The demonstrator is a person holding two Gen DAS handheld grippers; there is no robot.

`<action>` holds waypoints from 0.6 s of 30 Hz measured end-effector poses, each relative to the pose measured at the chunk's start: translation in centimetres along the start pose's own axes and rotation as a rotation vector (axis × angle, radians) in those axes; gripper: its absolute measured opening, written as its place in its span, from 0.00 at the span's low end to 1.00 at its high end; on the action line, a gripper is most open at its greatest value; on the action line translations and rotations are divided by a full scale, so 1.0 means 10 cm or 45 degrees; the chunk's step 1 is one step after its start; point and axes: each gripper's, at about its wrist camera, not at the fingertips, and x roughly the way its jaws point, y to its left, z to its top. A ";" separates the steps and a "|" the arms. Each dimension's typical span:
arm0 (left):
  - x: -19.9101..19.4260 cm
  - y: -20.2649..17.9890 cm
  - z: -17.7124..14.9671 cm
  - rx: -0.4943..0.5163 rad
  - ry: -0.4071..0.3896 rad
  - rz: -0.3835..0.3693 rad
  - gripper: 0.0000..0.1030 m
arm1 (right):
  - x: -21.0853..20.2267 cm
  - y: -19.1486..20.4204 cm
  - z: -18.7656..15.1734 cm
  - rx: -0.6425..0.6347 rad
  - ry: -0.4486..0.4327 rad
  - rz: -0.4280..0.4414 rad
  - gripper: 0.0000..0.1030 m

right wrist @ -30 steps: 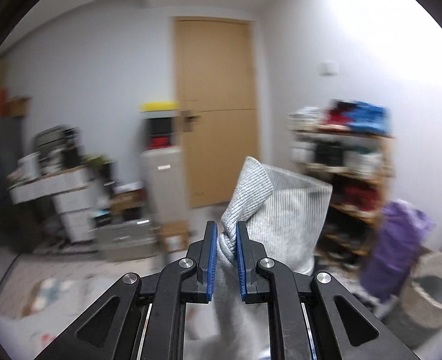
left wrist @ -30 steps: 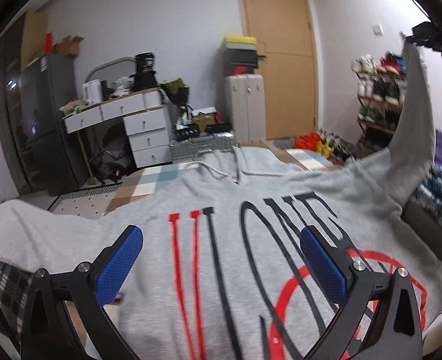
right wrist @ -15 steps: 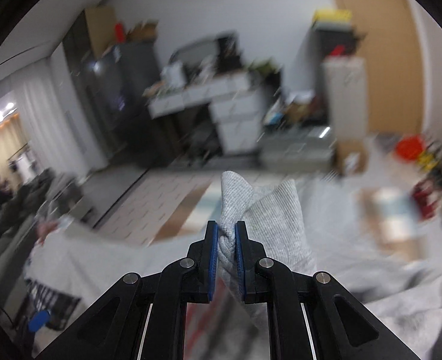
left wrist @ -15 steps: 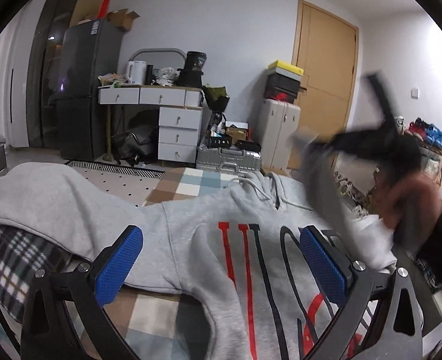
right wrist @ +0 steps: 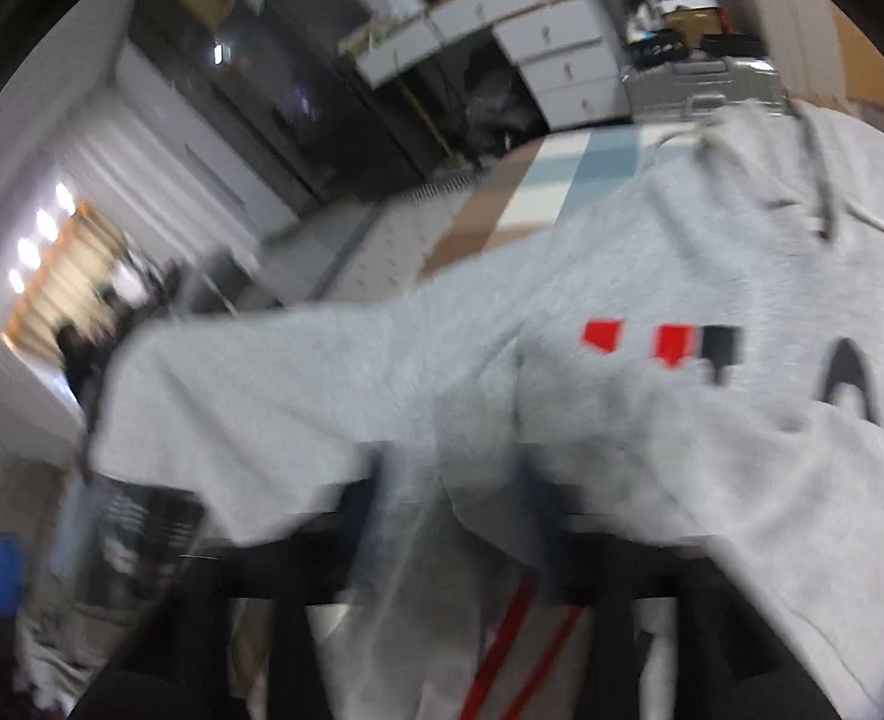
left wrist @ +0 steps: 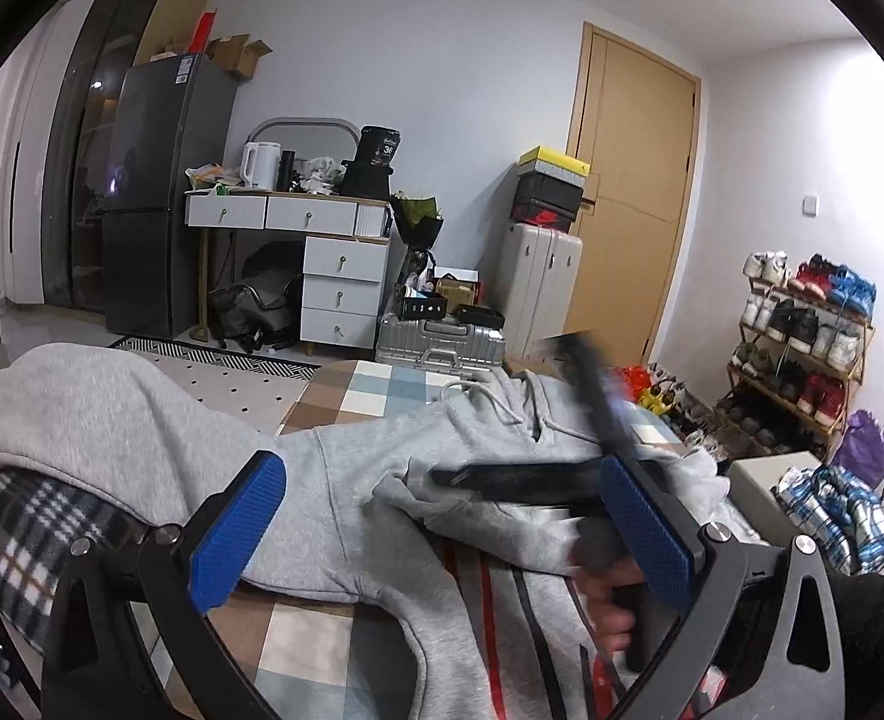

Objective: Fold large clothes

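A dark fridge (left wrist: 153, 192) stands left of a white drawer desk (left wrist: 315, 240) holding a kettle (left wrist: 260, 165). A silver suitcase (left wrist: 435, 343) lies before it, near a wooden door (left wrist: 628, 204). At right, a shoe rack (left wrist: 802, 348) is full.

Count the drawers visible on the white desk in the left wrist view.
5: two side by side under the desktop, left and right, then three stacked below at the right: top, middle, bottom.
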 end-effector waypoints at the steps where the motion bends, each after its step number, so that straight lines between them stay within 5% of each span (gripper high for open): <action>1: -0.01 0.02 0.00 -0.003 -0.002 -0.001 0.99 | -0.15 -0.01 -0.04 0.022 -0.060 0.010 0.88; 4: 0.02 0.04 -0.01 -0.005 0.013 0.008 0.99 | -0.77 -0.32 -0.09 0.063 -0.175 -0.057 0.89; 7: 0.08 0.01 -0.02 0.007 0.039 0.018 0.99 | -1.26 -0.76 -0.18 0.132 -0.210 -0.243 0.89; 11: 0.24 -0.06 -0.07 0.072 0.110 0.036 0.99 | -1.57 -1.33 -0.39 0.211 -0.140 -0.523 0.90; 15: 0.54 -0.04 -0.09 0.116 0.227 0.034 0.99 | -1.87 -1.39 -0.69 0.360 -0.229 -0.417 0.90; 18: 0.92 0.06 0.02 0.023 0.388 0.023 0.99 | -2.01 -1.12 -1.02 0.403 -0.326 -0.290 0.90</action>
